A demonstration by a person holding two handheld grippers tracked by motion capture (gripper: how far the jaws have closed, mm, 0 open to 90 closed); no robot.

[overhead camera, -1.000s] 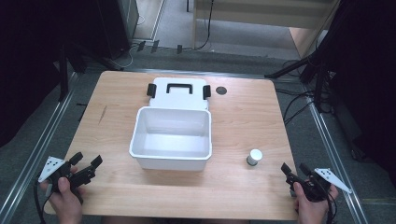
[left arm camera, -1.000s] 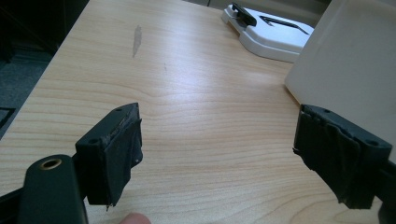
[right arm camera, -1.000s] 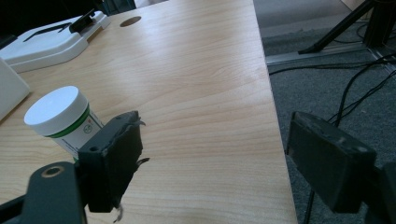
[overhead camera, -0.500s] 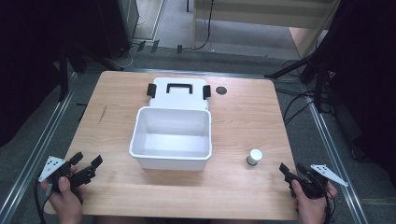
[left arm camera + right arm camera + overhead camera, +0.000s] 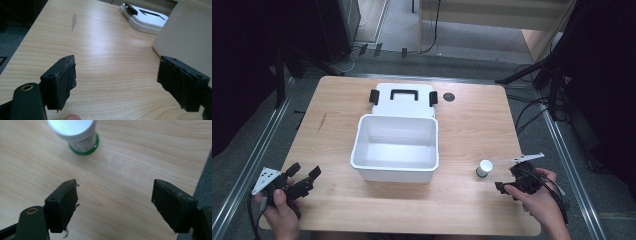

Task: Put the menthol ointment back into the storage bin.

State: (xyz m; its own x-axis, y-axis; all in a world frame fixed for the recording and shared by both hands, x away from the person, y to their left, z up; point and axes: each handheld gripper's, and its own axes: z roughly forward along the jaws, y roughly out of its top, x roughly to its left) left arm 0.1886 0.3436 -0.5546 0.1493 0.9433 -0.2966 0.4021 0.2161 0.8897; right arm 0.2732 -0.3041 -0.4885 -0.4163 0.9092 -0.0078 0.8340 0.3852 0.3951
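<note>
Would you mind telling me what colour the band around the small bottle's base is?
Green, on the small bottle with a white cap; clearest in the right gripper view.

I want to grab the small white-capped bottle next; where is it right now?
In the high view the bottle stands upright on the table's right side, between the white bin and the right gripper.

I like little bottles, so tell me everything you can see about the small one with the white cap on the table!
The small bottle stands upright on the wooden table, to the right of the open white box and not touching it. It has a round white cap on top, a pale body and a green ring at its base. It looks like plastic, though that is hard to be sure of. The cap is on. Nothing holds it: the right tool is open just short of it.
</note>
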